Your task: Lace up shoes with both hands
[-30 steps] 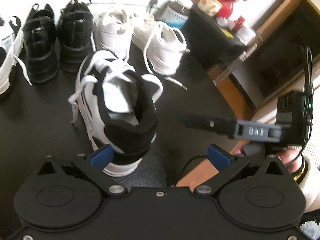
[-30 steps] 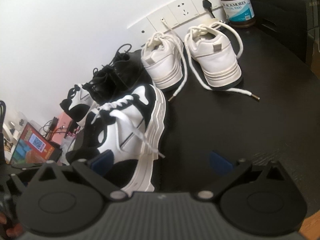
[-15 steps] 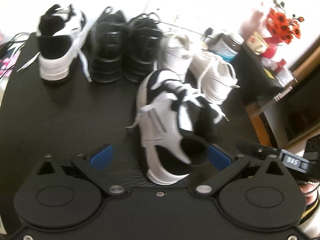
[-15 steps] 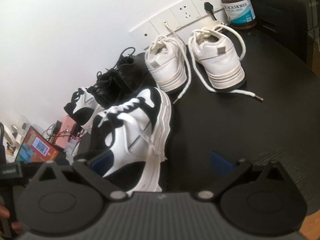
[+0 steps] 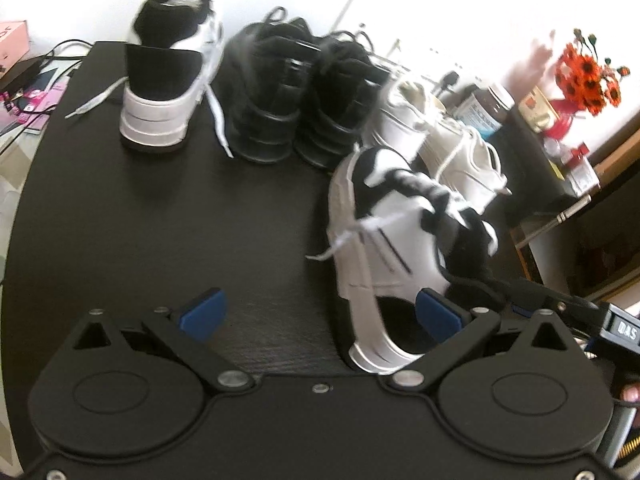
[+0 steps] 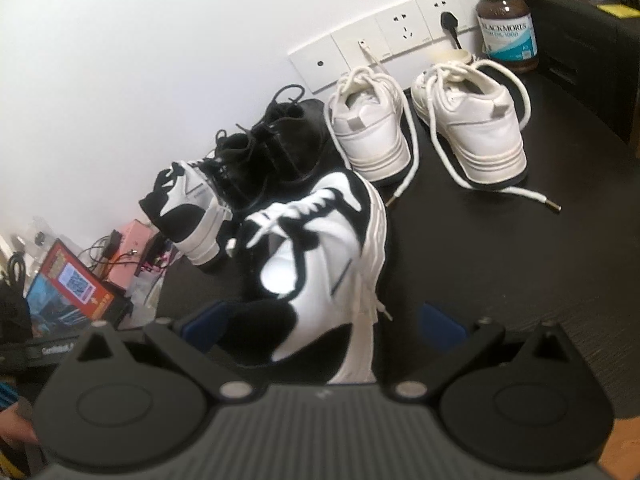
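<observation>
A black-and-white sneaker [image 5: 392,232] stands tilted on the dark table [image 5: 160,220], its white laces loose and one lace end [image 5: 320,256] hanging off its side. My left gripper [image 5: 320,312] is open, and the sneaker's heel sits by its right pad [image 5: 438,312]. In the right wrist view the same sneaker [image 6: 320,264] fills the middle, its black heel between the open fingers of my right gripper [image 6: 322,322]. The left pad [image 6: 204,322] lies close to the heel collar; I cannot tell whether it touches. Another lace end [image 6: 384,312] dangles near the sole.
Along the wall stand the matching sneaker [image 5: 168,80], a pair of black shoes [image 5: 300,92] and a pair of white shoes [image 6: 424,120] with trailing laces. A brown bottle [image 6: 506,24] stands by the wall sockets [image 6: 400,36]. Clutter and cables [image 6: 68,284] lie beyond the table's left edge.
The left wrist view has swung left, so the sneaker now sits at its right. The sneaker has turned and tilted. My right gripper has closed in on its heel.
</observation>
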`<action>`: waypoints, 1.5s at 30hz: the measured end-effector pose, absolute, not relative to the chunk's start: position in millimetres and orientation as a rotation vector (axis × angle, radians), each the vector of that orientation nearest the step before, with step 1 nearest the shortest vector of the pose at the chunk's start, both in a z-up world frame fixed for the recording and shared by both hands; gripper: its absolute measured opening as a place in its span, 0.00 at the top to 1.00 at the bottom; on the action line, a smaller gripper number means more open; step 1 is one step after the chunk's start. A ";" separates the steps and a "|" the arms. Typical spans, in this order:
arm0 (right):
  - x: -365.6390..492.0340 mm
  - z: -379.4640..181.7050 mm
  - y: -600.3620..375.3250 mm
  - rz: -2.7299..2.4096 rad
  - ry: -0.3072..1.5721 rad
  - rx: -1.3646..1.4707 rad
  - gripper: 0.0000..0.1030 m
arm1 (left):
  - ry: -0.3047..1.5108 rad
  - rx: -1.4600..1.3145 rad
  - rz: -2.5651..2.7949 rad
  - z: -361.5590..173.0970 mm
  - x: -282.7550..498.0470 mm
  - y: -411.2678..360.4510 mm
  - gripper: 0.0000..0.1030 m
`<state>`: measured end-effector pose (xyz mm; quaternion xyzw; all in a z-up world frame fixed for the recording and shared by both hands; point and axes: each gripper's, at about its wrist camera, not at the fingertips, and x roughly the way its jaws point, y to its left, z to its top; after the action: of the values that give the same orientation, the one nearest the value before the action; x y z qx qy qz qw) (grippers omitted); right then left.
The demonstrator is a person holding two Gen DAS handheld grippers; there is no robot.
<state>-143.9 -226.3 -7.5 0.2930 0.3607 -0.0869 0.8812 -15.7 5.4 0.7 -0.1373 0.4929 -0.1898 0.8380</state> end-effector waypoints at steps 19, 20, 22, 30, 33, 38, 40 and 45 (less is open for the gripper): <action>-79.4 -5.4 -181.3 -0.357 0.862 0.367 0.01 | 1.051 -0.313 -0.390 -25.6 33.8 56.9 0.01; -74.9 -3.8 -180.9 -0.352 0.867 0.352 0.01 | 1.049 -0.311 -0.399 -25.0 34.6 57.0 0.01; -69.7 0.3 -186.3 -0.342 0.857 0.366 0.01 | 1.045 -0.304 -0.419 -23.2 35.1 56.7 0.01; -72.6 2.3 -255.6 -0.411 0.760 0.690 0.01 | 1.003 -0.237 -0.603 -4.3 29.1 30.9 0.01; -68.3 -20.4 -280.0 -0.370 0.757 0.887 0.01 | 0.977 -0.206 -0.668 5.7 28.4 14.8 0.00; -56.7 -43.3 -288.8 -0.297 0.782 1.029 0.01 | 0.982 -0.151 -0.730 9.9 26.5 -11.0 0.00; -51.6 -49.0 -287.3 -0.271 0.796 1.052 0.01 | 0.985 -0.134 -0.736 10.0 24.7 -18.1 0.00; -38.6 -61.1 -283.5 -0.209 0.832 1.097 0.01 | 1.001 -0.102 -0.720 9.0 23.3 -25.0 0.00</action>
<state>-38.6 -283.5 -61.1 0.5053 0.3831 -0.0965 0.7672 23.3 -25.0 9.0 -0.0479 0.4691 -0.3375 0.8147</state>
